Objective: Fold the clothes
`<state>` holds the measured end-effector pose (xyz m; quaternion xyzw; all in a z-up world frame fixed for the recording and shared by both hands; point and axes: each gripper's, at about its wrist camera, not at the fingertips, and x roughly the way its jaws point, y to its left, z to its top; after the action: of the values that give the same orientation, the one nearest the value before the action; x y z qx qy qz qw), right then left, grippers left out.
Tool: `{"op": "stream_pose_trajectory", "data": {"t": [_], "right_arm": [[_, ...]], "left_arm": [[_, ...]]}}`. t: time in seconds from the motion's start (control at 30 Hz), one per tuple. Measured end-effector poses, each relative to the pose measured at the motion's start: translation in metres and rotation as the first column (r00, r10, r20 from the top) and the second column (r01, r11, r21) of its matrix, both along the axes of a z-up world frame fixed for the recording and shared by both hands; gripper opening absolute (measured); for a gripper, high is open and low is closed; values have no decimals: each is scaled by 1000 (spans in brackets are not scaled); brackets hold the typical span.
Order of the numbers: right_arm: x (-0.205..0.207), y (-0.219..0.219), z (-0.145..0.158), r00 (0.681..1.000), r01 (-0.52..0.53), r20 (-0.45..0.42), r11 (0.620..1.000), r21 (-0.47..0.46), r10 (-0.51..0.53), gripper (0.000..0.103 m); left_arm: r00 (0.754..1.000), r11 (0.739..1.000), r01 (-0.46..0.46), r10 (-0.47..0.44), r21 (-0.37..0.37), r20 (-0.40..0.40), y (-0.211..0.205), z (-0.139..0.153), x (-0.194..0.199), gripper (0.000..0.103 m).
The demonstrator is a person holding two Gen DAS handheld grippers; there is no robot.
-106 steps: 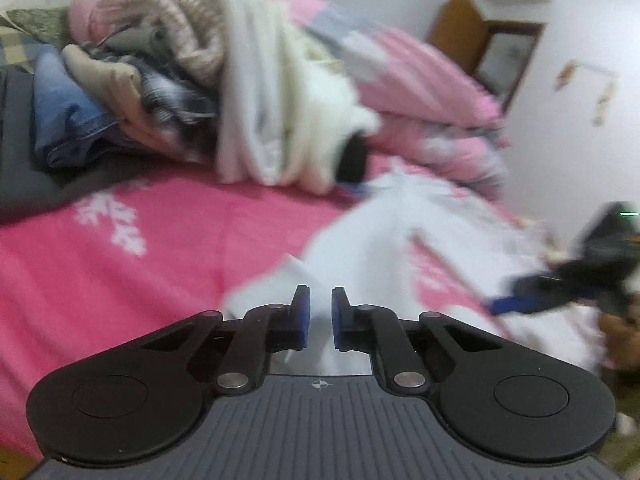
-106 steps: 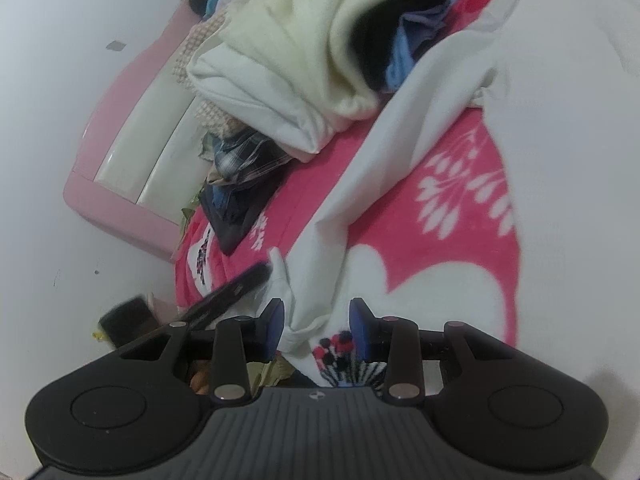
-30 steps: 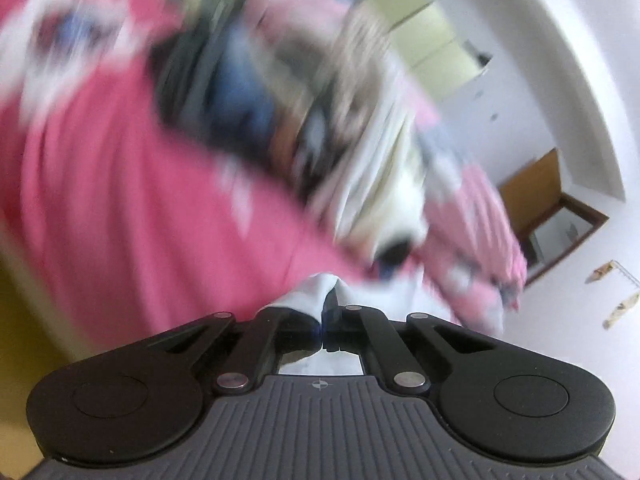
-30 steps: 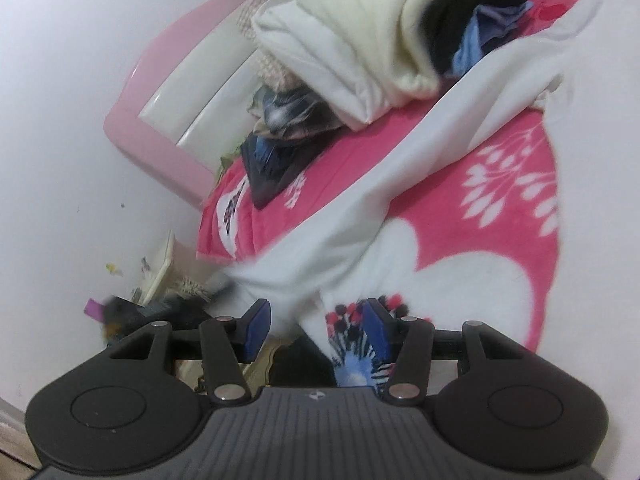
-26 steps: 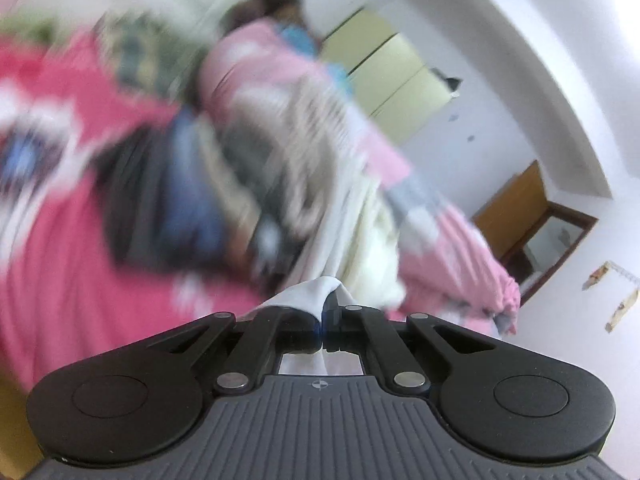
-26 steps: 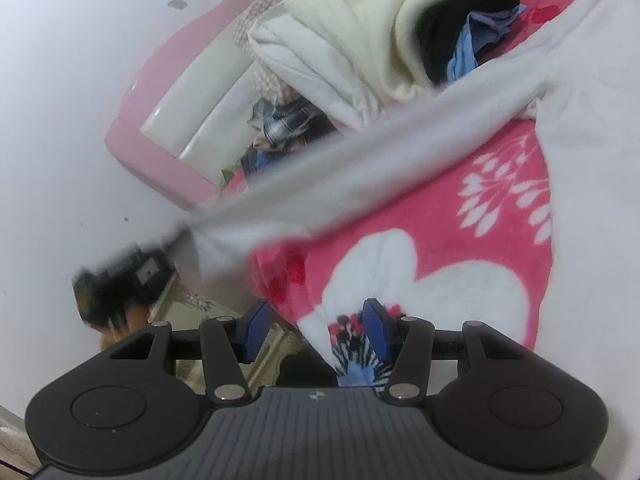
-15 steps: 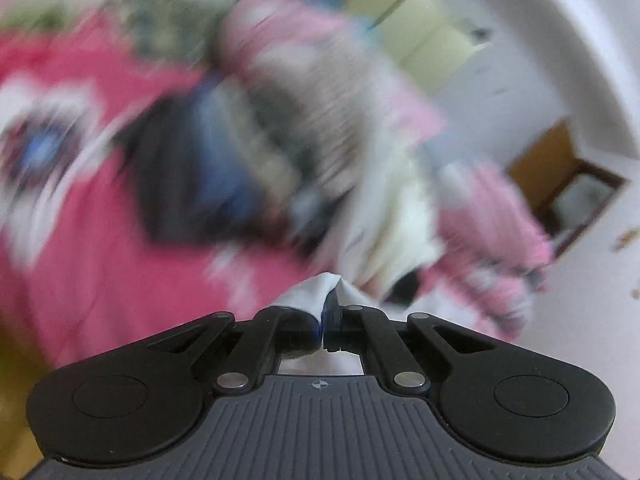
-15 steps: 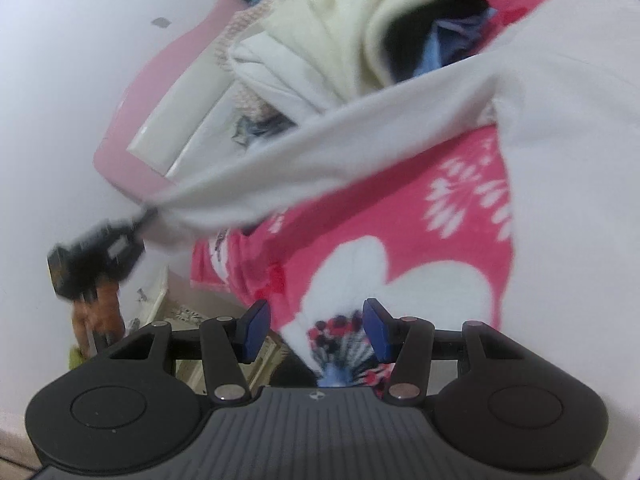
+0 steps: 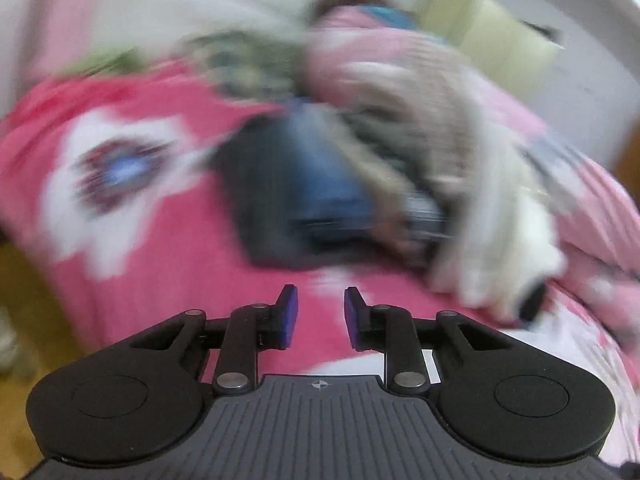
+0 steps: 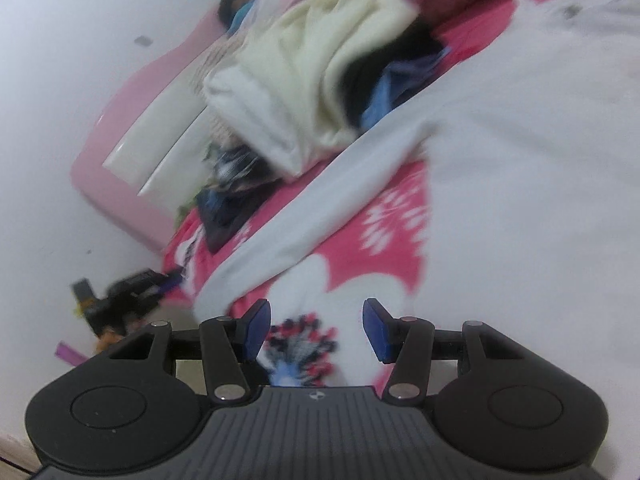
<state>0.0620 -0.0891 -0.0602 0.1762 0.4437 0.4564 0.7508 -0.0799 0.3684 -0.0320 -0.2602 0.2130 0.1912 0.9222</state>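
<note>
Across the pink blanket on the bed we see a white long-sleeved garment spread flat, its body filling the right side of the right wrist view and one sleeve running down-left toward the bed's edge. Our right gripper hangs over the blanket's flower print with its jaws parted and nothing between them. Our left gripper has just been opening; its blue pads stand apart over bare pink blanket, holding no cloth. Behind it, a heap of unfolded clothes lies on the bed, but the left wrist view is badly smeared, so we can only pick out blue, dark and cream pieces. The garment's far edge is cut off by the frame.
</note>
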Motion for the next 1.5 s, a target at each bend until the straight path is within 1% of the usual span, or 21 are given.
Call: {"op": "stream_pose_trajectory", "data": {"t": [0.07, 0.13, 0.17, 0.23, 0.33, 0.43, 0.5, 0.57, 0.67, 0.7, 0.83, 0.9, 0.97, 1.03, 1.13, 1.2, 1.3, 1.37, 1.43, 1.47, 1.5], "right_arm": [[-9, -25, 5, 997, 62, 37, 998, -20, -61, 54], [-18, -53, 10, 989, 134, 67, 990, -51, -131, 54], [-24, -68, 12, 982, 177, 80, 982, -67, -172, 54], [-35, -98, 16, 962, 261, 108, 960, -96, -251, 54], [-50, -143, 16, 913, 399, 149, 907, -136, -379, 54], [-58, -174, 10, 863, 500, 181, 848, -174, -471, 54], [-61, -185, 5, 844, 531, 200, 825, -191, -497, 53], [-63, -192, -2, 837, 542, 216, 816, -202, -503, 53], [-64, -195, -11, 842, 533, 233, 818, -216, -486, 52], [-65, -194, -13, 843, 531, 245, 817, -225, -480, 51], [-71, -195, -14, 833, 536, 307, 807, -247, -460, 46], [-72, -199, -13, 827, 541, 317, 811, -224, -464, 46], [-72, -201, -12, 826, 535, 322, 824, -187, -463, 45], [-69, -200, -17, 837, 516, 318, 836, -187, -445, 45], [-66, -200, -30, 850, 505, 299, 833, -225, -435, 43], [-70, -209, -25, 845, 510, 292, 839, -188, -448, 43], [-80, -230, -9, 815, 543, 322, 829, -131, -483, 43], [-85, -250, 0, 784, 586, 320, 804, -99, -532, 43], [-91, -277, 5, 739, 647, 282, 762, -43, -612, 44], [-93, -291, 4, 710, 681, 255, 732, -15, -656, 46], [-96, -309, 2, 670, 725, 217, 689, 17, -710, 46]], "left_arm": [[993, 992, 115, -116, 57, 9, -34, 8, 25, 28], [971, 967, 235, -237, 98, 9, -71, 11, 50, 32], [954, 948, 298, -300, 111, 6, -91, 10, 63, 34], [908, 902, 418, -419, 110, -14, -130, 6, 91, 34], [850, 843, 527, -523, 107, -66, -180, -3, 123, 34], [789, 782, 614, -600, 107, -134, -225, -14, 145, 34], [756, 747, 653, -629, 129, -183, -249, -22, 153, 34], [727, 713, 683, -644, 156, -238, -271, -31, 161, 34], [692, 677, 715, -650, 174, -313, -290, -42, 169, 34], [684, 669, 722, -649, 178, -335, -295, -45, 169, 34], [675, 653, 728, -626, 209, -391, -305, -44, 170, 34], [679, 651, 726, -626, 223, -384, -306, -37, 171, 35], [686, 657, 720, -625, 225, -373, -307, -30, 175, 35], [686, 659, 719, -624, 218, -375, -314, -28, 184, 35], [674, 648, 731, -639, 213, -371, -330, -27, 191, 35], [661, 634, 745, -658, 208, -361, -341, -25, 194, 35], [632, 600, 773, -696, 206, -341, -359, -22, 192, 41], [611, 576, 791, -721, 208, -328, -372, -19, 190, 46], [587, 549, 810, -746, 208, -316, -386, -18, 188, 50], [575, 536, 818, -756, 207, -313, -392, -19, 187, 53], [563, 524, 827, -766, 205, -311, -398, -20, 186, 53]]}}
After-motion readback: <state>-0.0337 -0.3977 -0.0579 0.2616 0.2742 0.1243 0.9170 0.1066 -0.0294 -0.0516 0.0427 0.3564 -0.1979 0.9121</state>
